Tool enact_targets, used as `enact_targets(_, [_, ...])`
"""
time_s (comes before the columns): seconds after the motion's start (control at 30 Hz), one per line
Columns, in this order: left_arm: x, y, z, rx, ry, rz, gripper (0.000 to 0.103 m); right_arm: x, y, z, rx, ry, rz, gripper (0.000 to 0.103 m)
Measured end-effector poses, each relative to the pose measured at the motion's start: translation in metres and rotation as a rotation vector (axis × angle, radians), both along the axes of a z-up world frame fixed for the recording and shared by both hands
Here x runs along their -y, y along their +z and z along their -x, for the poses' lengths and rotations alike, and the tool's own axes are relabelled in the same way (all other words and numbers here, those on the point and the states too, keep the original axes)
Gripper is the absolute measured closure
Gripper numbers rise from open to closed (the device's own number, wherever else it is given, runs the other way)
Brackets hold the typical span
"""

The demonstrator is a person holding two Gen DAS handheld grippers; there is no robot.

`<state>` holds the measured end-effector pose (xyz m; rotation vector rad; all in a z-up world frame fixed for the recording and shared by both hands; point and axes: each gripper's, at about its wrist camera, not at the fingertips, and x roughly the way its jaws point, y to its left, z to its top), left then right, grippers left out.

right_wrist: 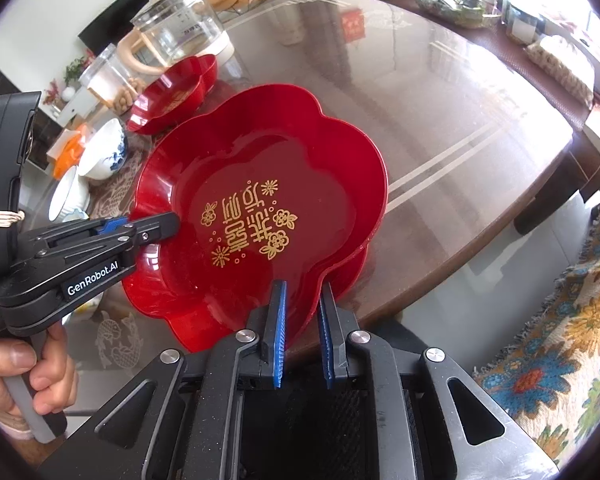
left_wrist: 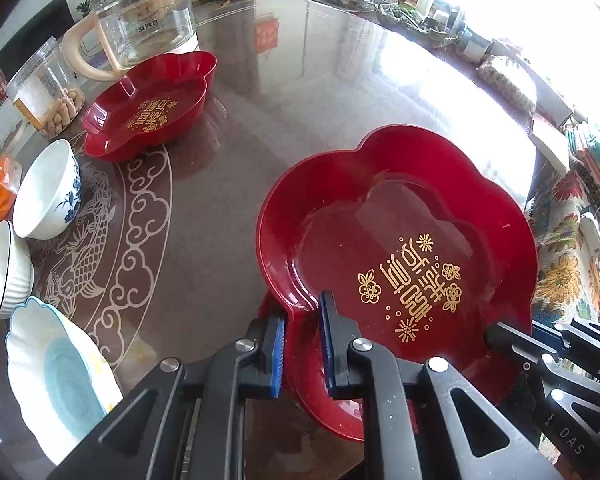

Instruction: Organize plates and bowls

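We've got 2 handheld grippers, both matte black w/ speckled finish. Left gripper [left_wrist: 302, 344]: angular linkage arms w/ triangular cut-outs, round silver pivot screws, blue ribbed pads on the jaws. Right gripper [right_wrist: 302, 334]: same build, same blue pads & silver screws. At left of the right-wrist frame we see the left unit side-on: white "GenRobot.AI" lettering, small screws, grey trigger bar, tan rubber bands round the body. Lower right of the left-wrist frame: white "DAS" marking.
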<state>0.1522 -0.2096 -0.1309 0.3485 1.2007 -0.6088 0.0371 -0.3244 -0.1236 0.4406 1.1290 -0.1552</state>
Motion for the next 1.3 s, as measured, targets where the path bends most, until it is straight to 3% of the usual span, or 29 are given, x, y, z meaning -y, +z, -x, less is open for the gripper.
enact_targets(0.3, [-0.004, 0.000, -0.009, 0.040, 0.025, -0.018, 0.087, -0.005, -0.008, -0.001, -0.002, -0.009, -0.007, 0.084])
enact_targets(0.4, [-0.003, 0.002, -0.013, 0.060, 0.032, -0.011, 0.087, -0.011, -0.006, -0.001, -0.003, 0.001, 0.007, 0.079])
enact_targets(0.47, [-0.004, 0.004, -0.016, 0.066, 0.038, -0.008, 0.086, -0.014, -0.004, 0.000, 0.003, 0.008, 0.004, 0.062])
enact_targets(0.5, [-0.005, 0.006, -0.016, 0.069, 0.041, -0.007, 0.086, -0.016, -0.002, 0.000, 0.008, 0.012, 0.008, 0.048])
enact_targets(0.53, [-0.006, 0.007, -0.017, 0.072, 0.043, -0.006, 0.086, -0.017, 0.001, 0.002, 0.019, 0.014, 0.018, 0.042])
enact_targets(0.67, [-0.016, 0.022, -0.014, 0.097, 0.060, 0.007, 0.085, -0.013, 0.021, 0.013, 0.070, -0.004, 0.037, 0.042])
enact_targets(0.7, [-0.020, 0.028, -0.010, 0.112, 0.063, 0.018, 0.083, -0.011, 0.028, 0.018, 0.091, -0.017, 0.047, 0.042])
enact_targets(0.73, [-0.024, 0.036, -0.006, 0.133, 0.067, 0.028, 0.074, -0.011, 0.037, 0.022, 0.114, -0.026, 0.067, 0.042])
enact_targets(0.87, [-0.050, 0.074, 0.024, 0.274, 0.111, 0.120, 0.022, -0.012, 0.074, 0.044, 0.228, -0.072, 0.148, 0.039])
enact_targets(0.97, [-0.077, 0.094, 0.052, 0.345, 0.157, 0.187, 0.016, -0.023, 0.097, 0.065, 0.321, -0.121, 0.213, 0.032])
enact_targets(1.1, [-0.110, 0.103, 0.086, 0.349, 0.204, 0.227, 0.013, -0.046, 0.105, 0.084, 0.410, -0.206, 0.301, 0.029])
enact_targets(1.2, [-0.127, 0.108, 0.109, 0.381, 0.224, 0.224, 0.009, -0.068, 0.096, 0.085, 0.429, -0.206, 0.371, 0.029])
enact_targets(1.3, [-0.137, 0.113, 0.121, 0.448, 0.246, 0.184, 0.006, -0.085, 0.089, 0.081, 0.409, -0.160, 0.377, 0.029])
